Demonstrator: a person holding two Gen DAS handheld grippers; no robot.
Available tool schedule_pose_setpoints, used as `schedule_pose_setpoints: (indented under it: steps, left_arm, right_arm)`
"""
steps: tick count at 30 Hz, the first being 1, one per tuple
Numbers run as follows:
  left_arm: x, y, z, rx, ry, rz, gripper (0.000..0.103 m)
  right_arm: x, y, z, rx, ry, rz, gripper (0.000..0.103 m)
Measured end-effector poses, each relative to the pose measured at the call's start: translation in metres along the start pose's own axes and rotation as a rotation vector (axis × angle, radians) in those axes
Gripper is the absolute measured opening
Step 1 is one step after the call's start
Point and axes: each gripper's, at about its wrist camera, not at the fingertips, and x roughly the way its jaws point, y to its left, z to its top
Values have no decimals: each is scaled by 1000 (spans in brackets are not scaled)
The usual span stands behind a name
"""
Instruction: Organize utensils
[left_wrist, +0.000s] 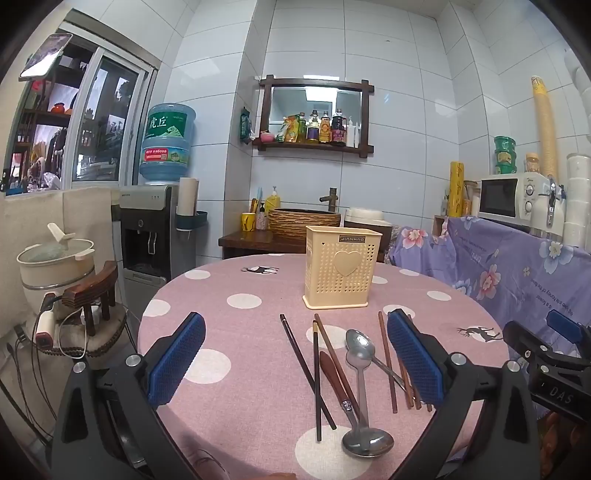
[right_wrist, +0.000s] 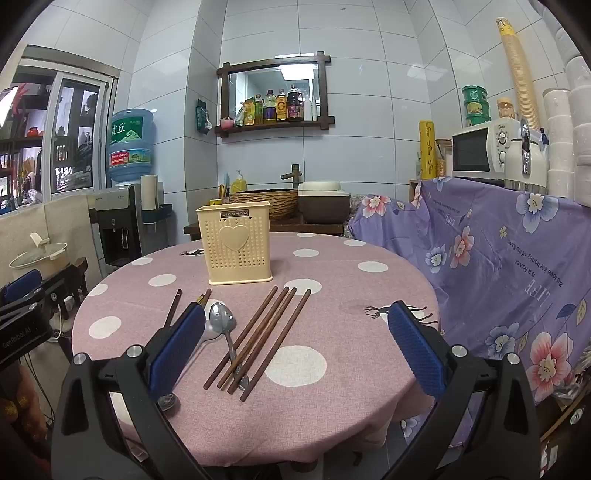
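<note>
Pink woven cloth w/ white polka dots and small deer prints covers the round surface (left_wrist: 236, 406). Near its far side stands a cream plastic utensil holder (left_wrist: 341, 266): boxy, upright, walls perforated w/ small holes, a raised heart on the front, open top.

Utensils lie loose on the cloth just in front of the holder, long axes running roughly toward it:
- dark chopsticks (left_wrist: 317, 380), thin and nearly black, two crossing each other near their near ends in the left wrist view.
- reddish-brown wooden chopsticks (right_wrist: 258, 341), matte, slim; four lie side by side in the right wrist view, tilted so far tips lean right toward the holder.
- two metal spoons (left_wrist: 360, 373), shiny steel. One has its bowl at the near end, handle pointing away; the other has its bowl at the far end, handle slanting near-right under the brown sticks.
- a wood-handled piece (left_wrist: 334, 376) w/ a metal collar, lying btwn the dark sticks and the spoons; its working end is hidden.

Left gripper (left_wrist: 295, 356): black frame, blue textured pads, spread wide, nothing held, hovering over the dark sticks and spoons. Right gripper (right_wrist: 295, 349): same build, also spread wide and empty, brown chopsticks on the cloth btwn its pads.
</note>
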Motion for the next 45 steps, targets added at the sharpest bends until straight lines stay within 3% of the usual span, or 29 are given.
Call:
schedule_pose_setpoints:
  steps: [45]
  left_arm:
    - [6, -2, -16, 0, 19, -3, 98]
  right_arm:
    - [1, 0, 0, 1, 5, 0, 98]
